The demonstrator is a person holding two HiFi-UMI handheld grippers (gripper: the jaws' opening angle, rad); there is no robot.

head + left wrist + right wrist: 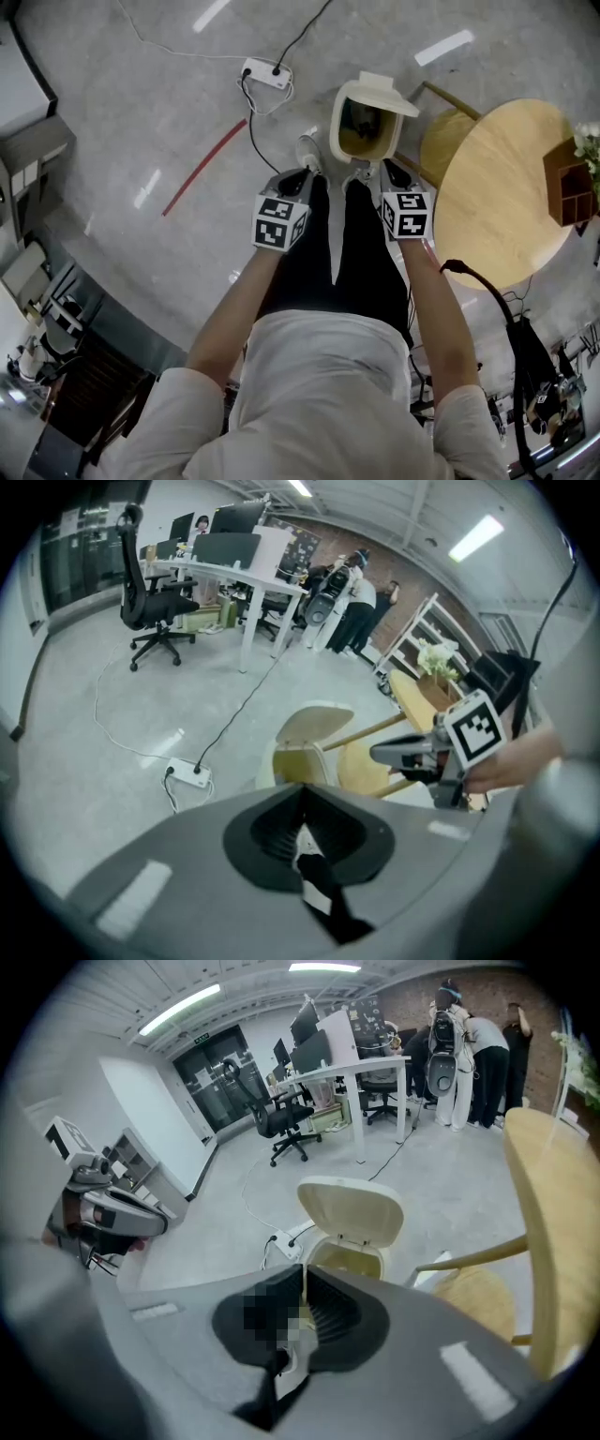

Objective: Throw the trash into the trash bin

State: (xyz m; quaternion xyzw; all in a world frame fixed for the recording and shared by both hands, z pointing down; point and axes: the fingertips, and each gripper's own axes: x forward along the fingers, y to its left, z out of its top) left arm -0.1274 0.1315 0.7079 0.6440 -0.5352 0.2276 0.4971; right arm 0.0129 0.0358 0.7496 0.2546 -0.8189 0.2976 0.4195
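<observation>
Trash bin [352,1211] ahead of right gripper [305,1290]

White short-sleeved shirt [319,384], black trousers [361,253], marker cubes [279,223] [407,214] on hand-held grippers [304,803] [305,1277].

The cream plastic trash bin [336,127] stands upright on the grey floor [141,112], just ahead of my feet [309,150]. Its hinged flip lid [386,94] is tipped up open at the far side. The inside looks yellowish, and something dark lies low down that I cannot make out.
</observation>
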